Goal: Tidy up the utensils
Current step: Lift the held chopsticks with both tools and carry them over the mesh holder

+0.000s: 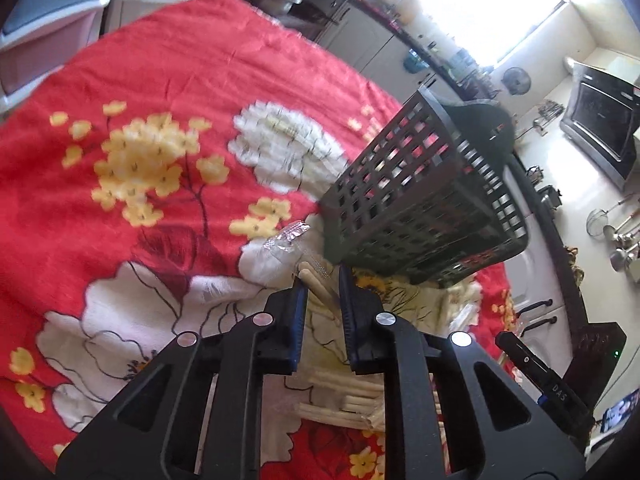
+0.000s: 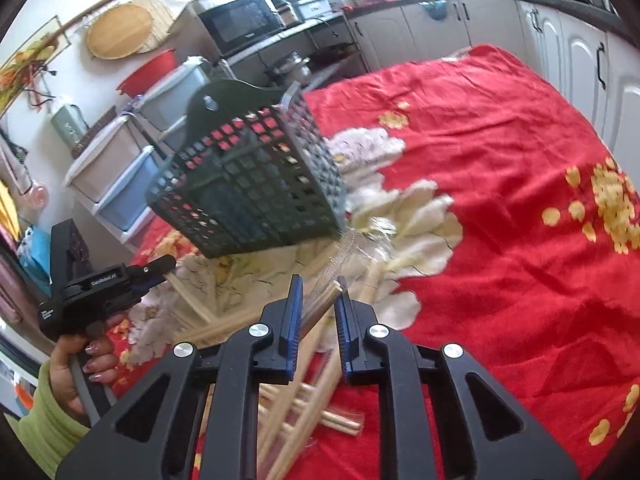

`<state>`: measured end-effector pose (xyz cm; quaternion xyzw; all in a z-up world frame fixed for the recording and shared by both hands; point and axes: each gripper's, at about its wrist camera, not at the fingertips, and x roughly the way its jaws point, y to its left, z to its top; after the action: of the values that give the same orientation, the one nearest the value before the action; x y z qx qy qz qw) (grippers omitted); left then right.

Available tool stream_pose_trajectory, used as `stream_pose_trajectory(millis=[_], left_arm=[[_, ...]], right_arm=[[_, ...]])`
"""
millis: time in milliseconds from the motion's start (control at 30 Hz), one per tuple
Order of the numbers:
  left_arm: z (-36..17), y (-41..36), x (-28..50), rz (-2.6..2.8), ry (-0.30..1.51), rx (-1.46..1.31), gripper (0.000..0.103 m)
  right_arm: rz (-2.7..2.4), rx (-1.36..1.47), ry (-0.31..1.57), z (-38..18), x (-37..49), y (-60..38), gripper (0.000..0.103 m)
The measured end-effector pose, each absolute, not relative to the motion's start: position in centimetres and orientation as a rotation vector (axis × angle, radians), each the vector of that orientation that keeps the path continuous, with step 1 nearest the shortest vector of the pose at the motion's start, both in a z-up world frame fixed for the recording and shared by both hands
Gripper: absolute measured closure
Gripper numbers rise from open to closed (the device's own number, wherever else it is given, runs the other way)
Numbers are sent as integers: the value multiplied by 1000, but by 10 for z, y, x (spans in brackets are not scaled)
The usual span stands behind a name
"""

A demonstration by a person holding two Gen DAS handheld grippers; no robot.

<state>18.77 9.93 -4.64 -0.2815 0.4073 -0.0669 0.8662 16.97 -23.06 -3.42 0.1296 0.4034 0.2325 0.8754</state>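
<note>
A dark slatted utensil basket [image 1: 424, 196] stands on the red flowered cloth [image 1: 180, 80]; it also shows in the right wrist view [image 2: 256, 176]. Wooden chopsticks in clear wrappers [image 1: 344, 404] lie scattered on the cloth below the grippers. My left gripper [image 1: 322, 280] is partly open, with a wrapped chopstick [image 1: 316, 280] between its fingertips, not clamped. My right gripper [image 2: 318, 288] is partly open around a clear-wrapped chopstick [image 2: 340, 268] that points toward the basket's base. More chopsticks [image 2: 304, 412] lie under it. The left gripper [image 2: 156, 268] shows at the left, held by a hand.
Kitchen cabinets [image 2: 560, 40] and a dark counter run along the far side. A microwave [image 2: 240, 20] and stacked plastic drawers [image 2: 120, 168] stand beyond the table edge. A second oven [image 1: 600, 120] and hanging ladles [image 1: 620, 236] show at the right.
</note>
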Motion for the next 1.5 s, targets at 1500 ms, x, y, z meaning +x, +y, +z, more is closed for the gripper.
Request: stream_pose_trajectory(millis=[1500], left_arm=[[133,75,158,-290,410,-443,100]], right_arm=[[656,160,411,141,157,-196,98]])
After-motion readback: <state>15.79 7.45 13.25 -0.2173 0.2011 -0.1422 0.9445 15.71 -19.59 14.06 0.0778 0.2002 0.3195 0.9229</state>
